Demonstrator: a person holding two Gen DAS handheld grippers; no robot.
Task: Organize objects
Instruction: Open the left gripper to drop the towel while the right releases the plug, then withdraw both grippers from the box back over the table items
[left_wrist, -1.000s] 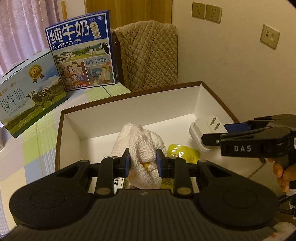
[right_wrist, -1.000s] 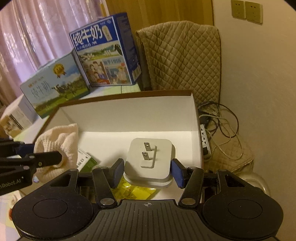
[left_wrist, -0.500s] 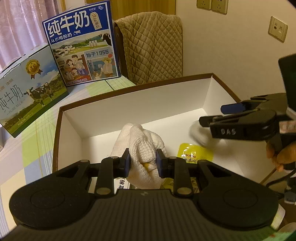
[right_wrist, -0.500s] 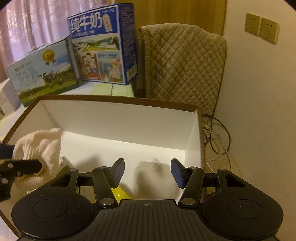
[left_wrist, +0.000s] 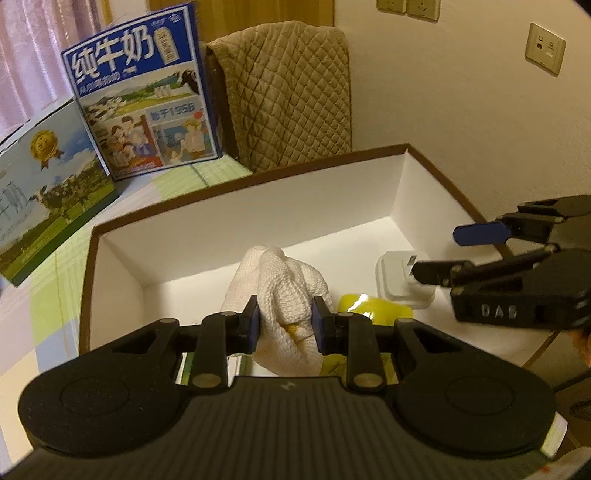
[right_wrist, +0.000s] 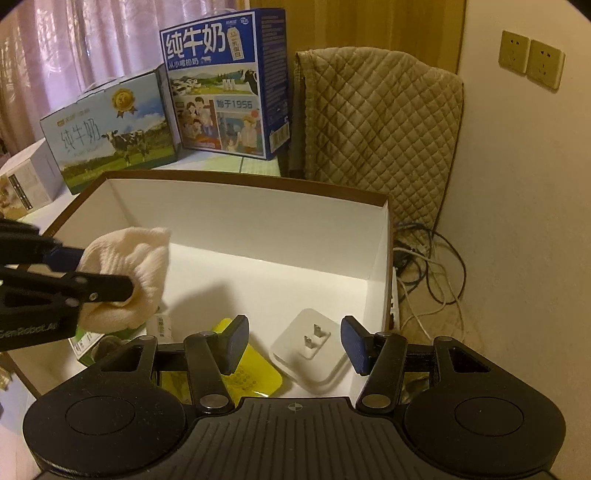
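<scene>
The left gripper (left_wrist: 284, 319) has its two fingers pressed on a white knitted cloth (left_wrist: 282, 291) and holds it above the floor of the white box (left_wrist: 258, 206), near the left side of the box. The right gripper (right_wrist: 293, 341) has its fingers spread apart and they hold nothing. A white plug adapter (right_wrist: 314, 350) lies on the box floor in the right front part, its two metal pins pointing up, below the gap of these fingers; I cannot tell if a finger touches it. Just beside the adapter, on its left, lies a yellow packet (right_wrist: 255, 376). Behind the box stand two milk cartons (right_wrist: 225, 85) on the table (left_wrist: 55, 295)
</scene>
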